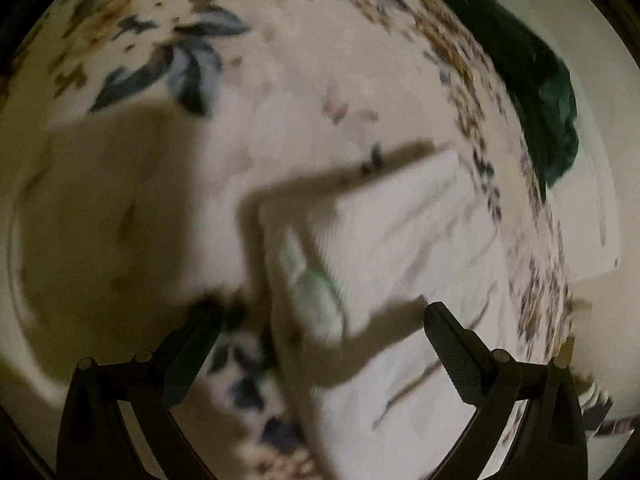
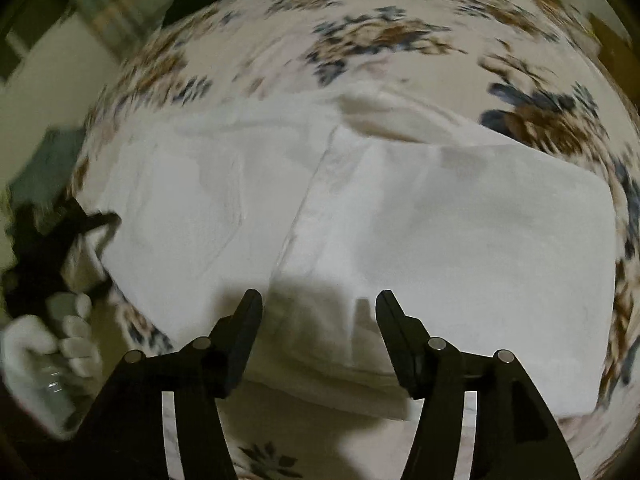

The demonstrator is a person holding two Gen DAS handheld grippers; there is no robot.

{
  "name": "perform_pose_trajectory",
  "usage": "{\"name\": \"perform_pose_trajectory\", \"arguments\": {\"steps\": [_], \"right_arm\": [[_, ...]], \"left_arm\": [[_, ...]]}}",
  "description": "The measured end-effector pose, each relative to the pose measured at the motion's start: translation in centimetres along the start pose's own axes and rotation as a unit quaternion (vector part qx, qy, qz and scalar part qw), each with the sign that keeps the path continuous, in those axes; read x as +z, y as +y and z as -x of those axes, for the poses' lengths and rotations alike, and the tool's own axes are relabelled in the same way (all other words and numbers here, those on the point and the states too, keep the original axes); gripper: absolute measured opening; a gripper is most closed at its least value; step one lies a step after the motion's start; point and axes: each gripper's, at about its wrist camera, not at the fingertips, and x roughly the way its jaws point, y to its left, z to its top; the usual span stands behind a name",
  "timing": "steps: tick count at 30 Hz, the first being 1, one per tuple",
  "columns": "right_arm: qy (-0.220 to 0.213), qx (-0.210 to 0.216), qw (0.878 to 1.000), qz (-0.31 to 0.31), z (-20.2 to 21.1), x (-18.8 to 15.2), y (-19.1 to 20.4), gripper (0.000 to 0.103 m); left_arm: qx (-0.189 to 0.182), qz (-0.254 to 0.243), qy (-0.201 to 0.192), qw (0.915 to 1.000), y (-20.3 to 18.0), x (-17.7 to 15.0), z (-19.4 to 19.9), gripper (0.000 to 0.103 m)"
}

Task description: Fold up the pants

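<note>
A: How did the right tongs point(image 2: 319, 300) stand?

B: They were spread wide with nothing between the jaws, hovering just over the near edge of the white pants point(image 2: 400, 208). They looked poised above the fabric rather than touching it.

A: And the left tongs point(image 1: 320, 312)?

B: Also released and empty, wide apart above one end of the pants point(image 1: 400, 240). The view was blurred, so contact could not be told.

A: Why were the pants laid that way?

B: They lay flat on the floral bedspread point(image 2: 400, 40), already looking doubled over, probably so the next fold could be taken from an edge.

A: Anything else nearby?

B: A dark green garment point(image 1: 532, 92) sat well apart at the bed's far edge, and a gloved hand point(image 2: 48, 356) held the other handle at the left of the right wrist view.
</note>
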Motion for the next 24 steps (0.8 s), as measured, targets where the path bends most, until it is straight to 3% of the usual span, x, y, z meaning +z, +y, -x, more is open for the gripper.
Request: {"name": "perform_pose_trajectory", "arguments": {"steps": [1, 2, 3, 7, 10, 15, 20, 24], "right_arm": [[-0.002, -0.005, 1.0, -0.012, 0.1, 0.1, -0.5, 0.064], [-0.003, -0.009, 1.0, -0.03, 0.1, 0.3, -1.3, 0.064], [-0.004, -0.01, 0.999, -0.047, 0.2, 0.3, -2.0, 0.064], [0.003, -0.017, 0.992, -0.122, -0.1, -0.4, -5.6, 0.064], [0.007, -0.015, 0.984, -0.178, -0.2, -1.3, -8.6, 0.064], [-0.013, -0.02, 0.974, -0.226, 1.7, -2.9, -12.2, 0.064], [-0.034, -0.024, 0.965, -0.259, 4.7, -4.4, -15.6, 0.064], [-0.055, -0.032, 0.954, -0.293, 7.9, -6.2, -19.4, 0.064]], "left_arm": [[-0.006, -0.003, -0.016, 0.9998, -0.3, 0.2, 0.3, 0.084], [-0.004, -0.01, -0.026, 0.9996, -0.9, 0.1, 0.4, 0.04], [0.009, -0.02, -0.032, 0.9993, -1.3, 0.2, 0.6, 0.031], [0.001, -0.036, -0.054, 0.9979, -2.2, -0.1, 1.7, 0.017], [-0.012, -0.089, -0.095, 0.9914, -4.8, -0.8, 4.4, 0.015], [-0.067, -0.193, -0.141, 0.9688, -11.5, -3.6, 10.7, 0.014], [-0.118, -0.309, -0.153, 0.9314, -20.0, -9.8, 15.0, 0.014], [-0.157, -0.382, -0.122, 0.9027, -25.6, -17.5, 15.3, 0.013]]}}
